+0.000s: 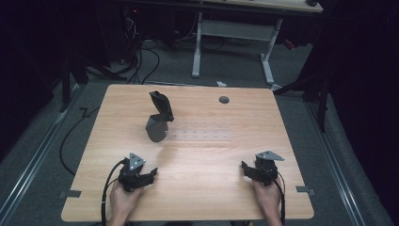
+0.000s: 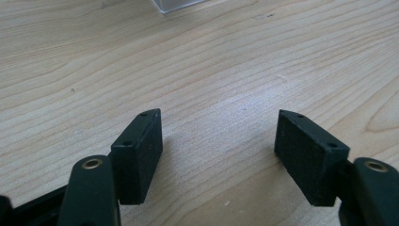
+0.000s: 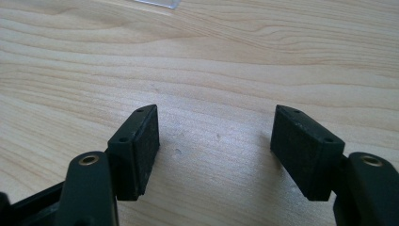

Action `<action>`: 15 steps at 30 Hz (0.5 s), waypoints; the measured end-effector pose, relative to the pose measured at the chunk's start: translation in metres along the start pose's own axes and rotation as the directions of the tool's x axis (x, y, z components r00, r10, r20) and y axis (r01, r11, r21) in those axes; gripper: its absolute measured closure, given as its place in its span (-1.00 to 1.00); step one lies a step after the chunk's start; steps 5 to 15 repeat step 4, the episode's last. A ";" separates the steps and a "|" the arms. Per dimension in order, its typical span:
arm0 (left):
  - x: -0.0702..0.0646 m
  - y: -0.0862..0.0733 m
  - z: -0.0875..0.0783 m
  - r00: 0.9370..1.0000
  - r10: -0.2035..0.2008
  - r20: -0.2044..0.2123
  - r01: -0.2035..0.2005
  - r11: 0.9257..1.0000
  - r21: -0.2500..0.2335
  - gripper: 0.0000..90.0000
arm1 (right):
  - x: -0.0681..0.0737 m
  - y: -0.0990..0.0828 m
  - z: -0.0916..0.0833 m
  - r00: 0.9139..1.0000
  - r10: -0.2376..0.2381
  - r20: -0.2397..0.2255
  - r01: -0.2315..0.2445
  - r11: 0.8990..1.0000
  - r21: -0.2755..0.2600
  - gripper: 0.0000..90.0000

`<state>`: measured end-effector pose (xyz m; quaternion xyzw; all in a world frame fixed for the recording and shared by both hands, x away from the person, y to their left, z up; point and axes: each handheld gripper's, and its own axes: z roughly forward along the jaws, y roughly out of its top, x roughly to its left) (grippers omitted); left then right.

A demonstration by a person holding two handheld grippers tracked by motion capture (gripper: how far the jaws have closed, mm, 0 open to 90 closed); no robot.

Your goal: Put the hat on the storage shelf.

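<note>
Ahead of my left gripper point(image 1: 151, 173), past its jaw tips and well apart from them, stands the dark grey object point(image 1: 159, 117): a rounded, matte, cone-like base with a black angular piece rising from it, tilted and bent over at the top. Just beside that base, on the side toward my right gripper point(image 1: 245, 168), lies a clear plastic tray point(image 1: 203, 130), flat and long, with faint rows of small dimples; it is so transparent that the wood reads through it. A glassy corner of it point(image 2: 181, 4) sits at the far edge of the left gripper view, beyond my jaws, and a thin clear edge point(image 3: 157, 3) shows beyond the jaws in the right gripper view.

My left jaws stand spread wide with nothing between them but bare wood. Their pads point(image 2: 147, 153) are flat black rectangular blocks with a fine, slightly grainy face and two small screw holes on each rim. My right jaws are spread just as wide, also over bare wood, their pads point(image 3: 143, 148) of the same matte make.

The table point(image 1: 197, 197) under both is pale wood with long wavy grain, smooth and lightly glossy, with rounded corners and a round grey cable hole point(image 1: 224, 100) far beyond the tray.
</note>
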<state>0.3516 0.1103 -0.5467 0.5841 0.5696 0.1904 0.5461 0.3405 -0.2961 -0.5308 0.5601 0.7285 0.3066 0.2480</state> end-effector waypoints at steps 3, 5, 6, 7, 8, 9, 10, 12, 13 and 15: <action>0.000 0.000 0.000 1.000 -0.002 0.003 0.002 1.000 0.002 -0.28 | 0.000 0.000 0.000 1.000 0.000 0.000 0.000 1.000 0.000 -0.26; 0.000 0.000 0.000 1.000 -0.002 0.004 0.002 1.000 0.003 -0.28 | 0.000 0.000 0.000 1.000 0.000 0.000 0.000 1.000 0.000 -0.26; 0.000 0.000 0.000 1.000 -0.002 0.004 0.002 1.000 0.003 -0.28 | 0.000 0.000 0.000 1.000 0.000 0.000 0.000 1.000 0.000 -0.26; 0.000 0.000 0.000 1.000 -0.002 0.004 0.002 1.000 0.003 -0.28 | 0.000 0.000 0.000 1.000 0.000 0.000 0.000 1.000 0.000 -0.26; 0.000 0.000 0.000 1.000 -0.002 0.004 0.002 1.000 0.003 -0.28 | 0.000 0.000 0.000 1.000 0.000 0.000 0.000 1.000 0.000 -0.26; 0.000 0.000 0.000 1.000 -0.002 0.004 0.002 1.000 0.003 -0.28 | 0.000 0.000 0.000 1.000 0.000 0.000 0.000 1.000 0.000 -0.26; 0.000 0.000 0.000 1.000 -0.002 0.004 0.002 1.000 0.003 -0.28 | 0.000 0.000 0.000 1.000 0.000 0.000 0.000 1.000 0.000 -0.26; 0.000 0.000 0.000 1.000 -0.002 0.004 0.002 1.000 0.003 -0.28 | 0.000 0.000 0.000 1.000 0.000 0.000 0.000 1.000 0.000 -0.26; 0.000 0.000 0.000 1.000 -0.002 0.004 0.002 1.000 0.003 -0.28 | 0.000 0.000 0.000 1.000 0.000 0.000 0.000 1.000 0.000 -0.26; 0.000 0.000 0.000 1.000 -0.002 0.004 0.002 1.000 0.003 -0.28 | 0.000 0.000 0.000 1.000 0.000 0.000 0.000 1.000 0.000 -0.26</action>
